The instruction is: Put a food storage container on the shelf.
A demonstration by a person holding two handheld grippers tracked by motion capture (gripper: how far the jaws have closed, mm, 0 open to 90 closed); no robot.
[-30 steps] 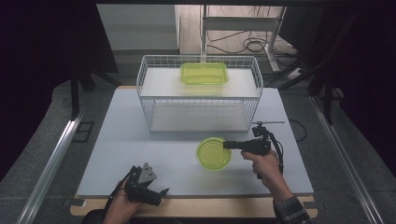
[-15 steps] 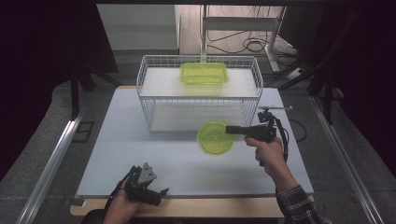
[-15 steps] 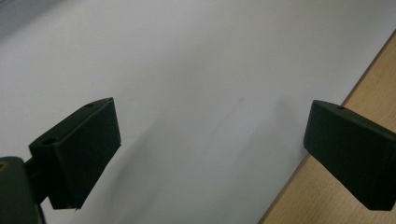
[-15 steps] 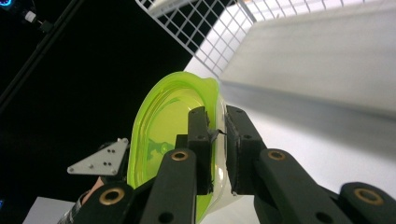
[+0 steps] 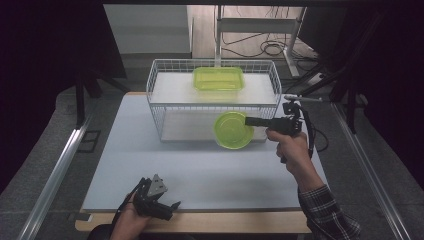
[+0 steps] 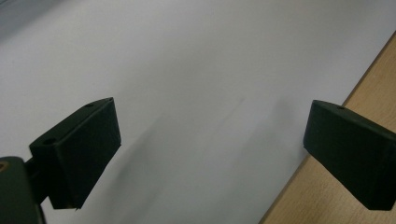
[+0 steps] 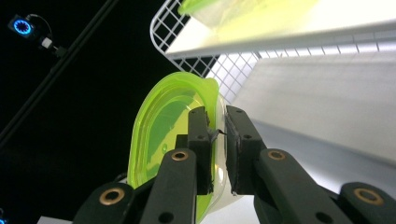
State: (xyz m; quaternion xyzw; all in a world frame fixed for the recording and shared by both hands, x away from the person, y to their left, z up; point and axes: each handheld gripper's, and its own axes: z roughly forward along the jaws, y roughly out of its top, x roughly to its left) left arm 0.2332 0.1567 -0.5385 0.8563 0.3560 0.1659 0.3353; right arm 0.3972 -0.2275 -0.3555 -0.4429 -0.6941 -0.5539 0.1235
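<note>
A round lime-green plastic bowl (image 5: 232, 130) hangs in the air in front of the white wire rack (image 5: 160, 107), held by its rim. My right gripper (image 5: 250, 121) is shut on that rim; in the right gripper view the bowl (image 7: 163, 130) stands on edge with its wall pinched between the two black jaws of the right gripper (image 7: 217, 135). A rectangular lime-green container (image 5: 218, 78) lies on the rack's upper shelf. My left gripper (image 5: 167, 210) rests at the near left edge of the table, open, and in its own view the left gripper (image 6: 210, 144) has nothing between its jaws.
The white table top (image 5: 200, 170) has a bare wooden strip (image 5: 225, 222) along its near edge. Metal rails (image 5: 55, 175) run along both sides. Cables and a stand's legs lie on the floor behind the rack.
My right hand has lifted the bowl off the table and carried it up and away, level with the rack's front. The left gripper has stayed put.
</note>
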